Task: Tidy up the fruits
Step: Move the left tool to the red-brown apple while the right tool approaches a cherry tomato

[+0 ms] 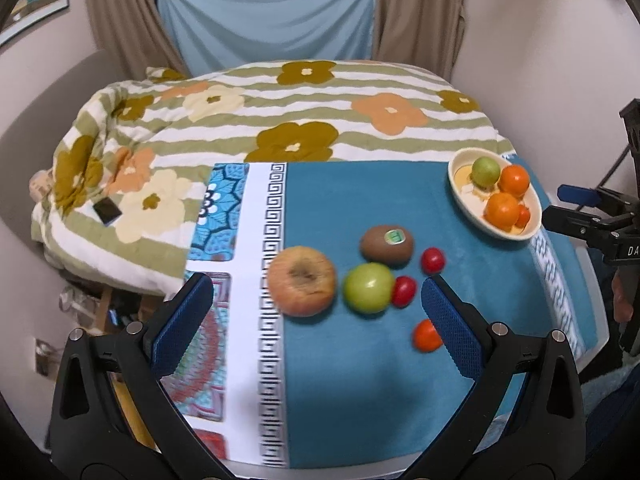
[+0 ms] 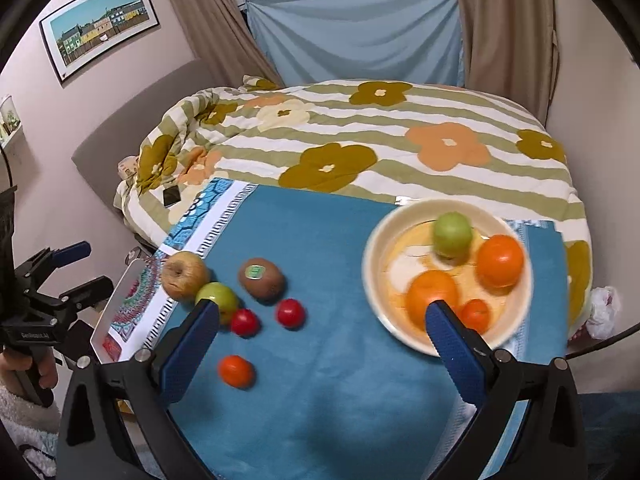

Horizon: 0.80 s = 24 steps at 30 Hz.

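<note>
In the left wrist view the left tool (image 1: 318, 300) is hovering over the blue cloth (image 1: 360, 380) with its two pads spread wide and nothing between them. At about 3 o'clock from it an orange tomato (image 1: 426, 336) is lying just beside the right pad. Farther on, a green apple (image 1: 368, 288) is sitting with a red tomato (image 1: 404, 291) touching its 3 o'clock side, and a brownish apple (image 1: 301, 281) is lying near its 9 o'clock side. Beyond them a kiwi (image 1: 387, 242) with a green sticker is resting on the cloth, with a second red tomato (image 1: 433, 260) just beside it at 4 o'clock.

In the right wrist view the right tool (image 2: 322, 320) is also gaping wide and gripping nothing, its right pad showing in front of the near rim of the bowl (image 2: 374, 280). The bowl is holding two oranges (image 2: 432, 294), a small orange tomato (image 2: 476, 314) and a small green apple (image 2: 453, 234) at its far side.

Past the cloth, a flowered quilt (image 2: 400, 140) is covering the bed, and a dark phone (image 2: 171, 196) is lying on it at 10 o'clock. A blue sheet (image 2: 360, 36) is hanging between brown curtains (image 2: 508, 20).
</note>
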### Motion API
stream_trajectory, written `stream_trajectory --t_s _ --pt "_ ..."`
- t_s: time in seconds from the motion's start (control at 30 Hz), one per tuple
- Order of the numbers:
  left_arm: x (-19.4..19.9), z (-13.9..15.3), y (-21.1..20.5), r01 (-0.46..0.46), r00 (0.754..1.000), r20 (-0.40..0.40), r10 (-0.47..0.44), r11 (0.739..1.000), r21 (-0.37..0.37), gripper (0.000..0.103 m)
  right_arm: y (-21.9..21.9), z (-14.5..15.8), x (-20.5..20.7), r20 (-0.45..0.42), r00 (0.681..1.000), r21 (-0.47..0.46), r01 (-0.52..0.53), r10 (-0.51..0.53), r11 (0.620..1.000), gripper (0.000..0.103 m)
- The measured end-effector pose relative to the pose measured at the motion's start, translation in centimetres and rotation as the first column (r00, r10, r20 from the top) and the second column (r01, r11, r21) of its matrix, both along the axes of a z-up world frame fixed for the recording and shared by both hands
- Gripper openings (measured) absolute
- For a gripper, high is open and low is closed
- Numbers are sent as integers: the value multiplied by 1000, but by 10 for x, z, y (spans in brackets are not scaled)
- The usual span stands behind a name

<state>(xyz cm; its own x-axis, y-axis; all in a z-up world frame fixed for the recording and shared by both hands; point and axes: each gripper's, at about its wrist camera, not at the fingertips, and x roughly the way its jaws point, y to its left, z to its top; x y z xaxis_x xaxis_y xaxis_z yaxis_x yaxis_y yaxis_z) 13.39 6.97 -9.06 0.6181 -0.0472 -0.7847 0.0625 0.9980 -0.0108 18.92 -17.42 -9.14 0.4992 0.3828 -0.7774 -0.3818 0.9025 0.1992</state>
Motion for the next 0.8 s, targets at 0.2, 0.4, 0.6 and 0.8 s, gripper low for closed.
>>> stream_trajectory --t_s 0.2,0.4,0.6,0.8 --pt "11 -22 30 114 993 -34 -114 993 10 103 44 -19 -6 -30 1000 3 -8 8 1000 103" --pt "27 -50 38 244 968 -72 -241 969 35 103 72 -47 -12 -52 999 -40 -16 14 999 103" --pt "44 -78 33 357 931 -103 -351 933 44 103 90 -77 -16 -70 997 -105 -34 27 994 102" --pt "57 -99 20 447 890 -127 -438 893 55 103 100 -98 -12 -109 993 -148 -57 41 987 92"
